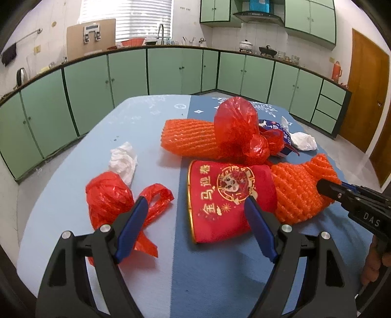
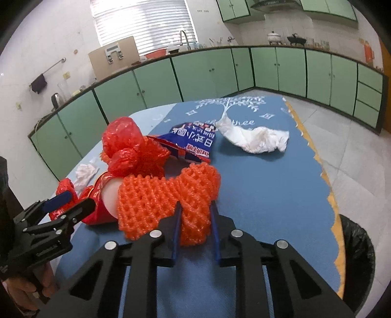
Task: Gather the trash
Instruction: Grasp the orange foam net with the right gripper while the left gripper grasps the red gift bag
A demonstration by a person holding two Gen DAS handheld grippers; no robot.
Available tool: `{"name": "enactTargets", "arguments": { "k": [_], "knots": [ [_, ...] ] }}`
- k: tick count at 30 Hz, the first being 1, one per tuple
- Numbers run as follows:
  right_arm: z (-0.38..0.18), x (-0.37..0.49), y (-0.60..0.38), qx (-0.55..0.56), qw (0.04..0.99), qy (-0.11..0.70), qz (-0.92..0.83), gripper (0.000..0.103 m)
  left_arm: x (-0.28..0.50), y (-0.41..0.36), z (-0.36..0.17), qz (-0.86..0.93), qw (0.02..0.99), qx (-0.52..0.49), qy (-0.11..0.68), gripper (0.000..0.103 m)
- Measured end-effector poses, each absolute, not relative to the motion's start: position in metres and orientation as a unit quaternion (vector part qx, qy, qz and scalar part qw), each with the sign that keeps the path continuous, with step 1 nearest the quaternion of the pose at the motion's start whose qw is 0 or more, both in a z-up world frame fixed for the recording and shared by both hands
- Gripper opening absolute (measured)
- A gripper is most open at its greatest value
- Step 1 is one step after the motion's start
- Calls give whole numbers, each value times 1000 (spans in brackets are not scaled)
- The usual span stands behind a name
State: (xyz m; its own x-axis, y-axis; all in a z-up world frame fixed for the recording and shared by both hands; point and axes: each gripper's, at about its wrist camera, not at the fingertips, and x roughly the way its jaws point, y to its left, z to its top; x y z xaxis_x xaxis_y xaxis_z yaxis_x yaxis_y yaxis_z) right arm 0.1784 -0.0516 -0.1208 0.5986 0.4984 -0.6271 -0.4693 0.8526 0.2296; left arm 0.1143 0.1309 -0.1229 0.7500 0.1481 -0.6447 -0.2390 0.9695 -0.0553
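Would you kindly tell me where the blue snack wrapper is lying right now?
In the right wrist view the blue snack wrapper lies mid-table, between the red plastic bag on its left and the white crumpled tissue on its right.

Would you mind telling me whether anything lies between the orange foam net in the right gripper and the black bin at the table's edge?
Nothing visible does: the right gripper grips the orange foam net, and only bare blue tablecloth lies between it and the black bin.

I work in a home kitchen: green cabinets (image 1: 171,71) line the walls, a range hood (image 1: 256,16) hangs above pots (image 1: 245,45), a sink faucet (image 1: 160,30) stands below the blinds (image 1: 136,17).
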Motion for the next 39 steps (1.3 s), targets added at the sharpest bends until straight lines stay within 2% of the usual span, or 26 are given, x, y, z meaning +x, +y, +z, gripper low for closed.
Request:
{"name": "enactTargets", "arguments": {
  "k": [3,5,11,15,19,22,24,27,29,34,39],
  "knots": [
    [-117,176,-59,25,898,353,262,21,115,128,-125,92,932,-75,342,72],
    [-115,174,-66,29,901,351,255,21,115,126,-125,84,932,-81,343,62],
    [-107,172,-87,43,908,344,235,21,114,118,-126,55,928,-101,355,52],
    [-104,170,-96,46,911,341,225,21,110,103,-124,27,929,-100,356,52],
    [-104,168,-102,51,913,341,219,21,109,93,-125,22,931,-89,355,58],
    [-104,166,-103,51,913,342,217,21,115,96,-129,22,928,-103,359,57],
    [-105,165,-104,52,913,343,217,21,119,98,-133,22,924,-113,365,49],
    [-104,164,-105,52,913,341,217,21,121,99,-133,20,922,-123,366,25],
    [-102,163,-107,52,914,340,216,21,120,98,-132,17,922,-124,365,15],
    [-98,159,-110,55,916,336,215,21,116,96,-129,8,922,-132,363,6],
    [-94,153,-114,57,918,330,213,21,108,92,-120,3,927,-127,354,3]
  ]
}}
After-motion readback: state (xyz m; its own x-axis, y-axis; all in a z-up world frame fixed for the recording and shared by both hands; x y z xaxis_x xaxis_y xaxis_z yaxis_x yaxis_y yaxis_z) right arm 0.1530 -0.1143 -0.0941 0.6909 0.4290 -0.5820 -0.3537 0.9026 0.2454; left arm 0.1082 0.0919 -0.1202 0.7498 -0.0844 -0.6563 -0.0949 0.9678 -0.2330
